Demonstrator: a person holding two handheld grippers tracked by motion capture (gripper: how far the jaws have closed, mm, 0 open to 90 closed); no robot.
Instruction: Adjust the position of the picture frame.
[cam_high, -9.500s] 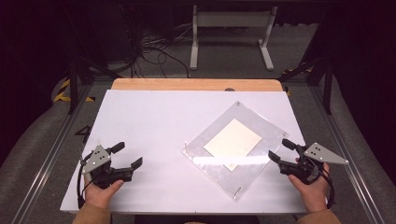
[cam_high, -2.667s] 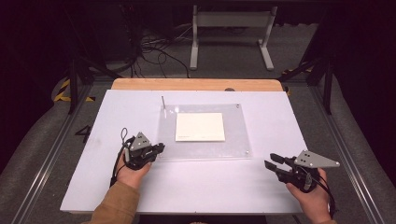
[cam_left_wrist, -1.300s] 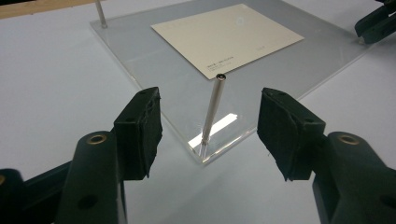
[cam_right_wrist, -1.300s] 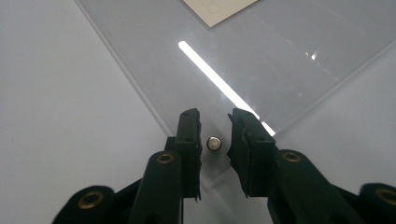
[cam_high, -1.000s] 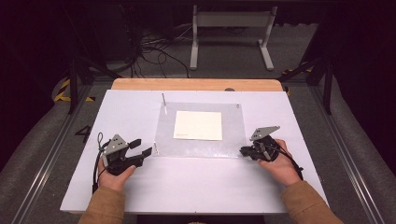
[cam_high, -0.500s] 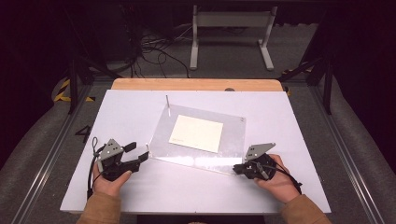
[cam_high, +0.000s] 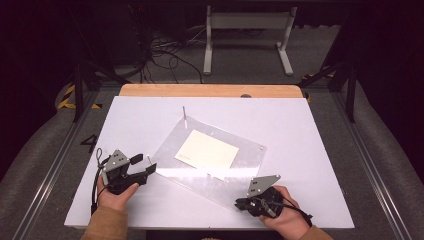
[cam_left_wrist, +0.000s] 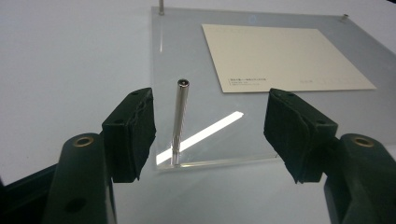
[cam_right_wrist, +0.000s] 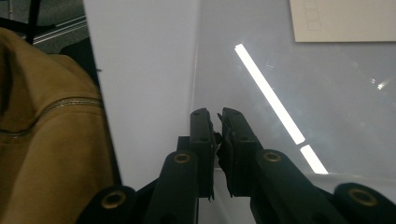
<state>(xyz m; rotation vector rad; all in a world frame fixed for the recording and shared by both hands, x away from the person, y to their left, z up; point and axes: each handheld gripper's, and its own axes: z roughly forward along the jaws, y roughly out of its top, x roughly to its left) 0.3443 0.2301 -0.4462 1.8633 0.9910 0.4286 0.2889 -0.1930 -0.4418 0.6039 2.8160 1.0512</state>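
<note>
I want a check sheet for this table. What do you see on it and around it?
Surface: white table, wood strip along its far edge.
Job's things: clear plate lying askew, cream card on it, metal post upright at its near corner, another post at the far corner.
Clutter: nothing seen.
Grippers: left gripper open, jaws either side of the near post, not touching it; right gripper shut at the plate's edge; whether it pinches the plate cannot be told.
Cables: a black one trails from each gripper; a tangle on the floor beyond.
Surroundings: dark room, white stand behind.
</note>
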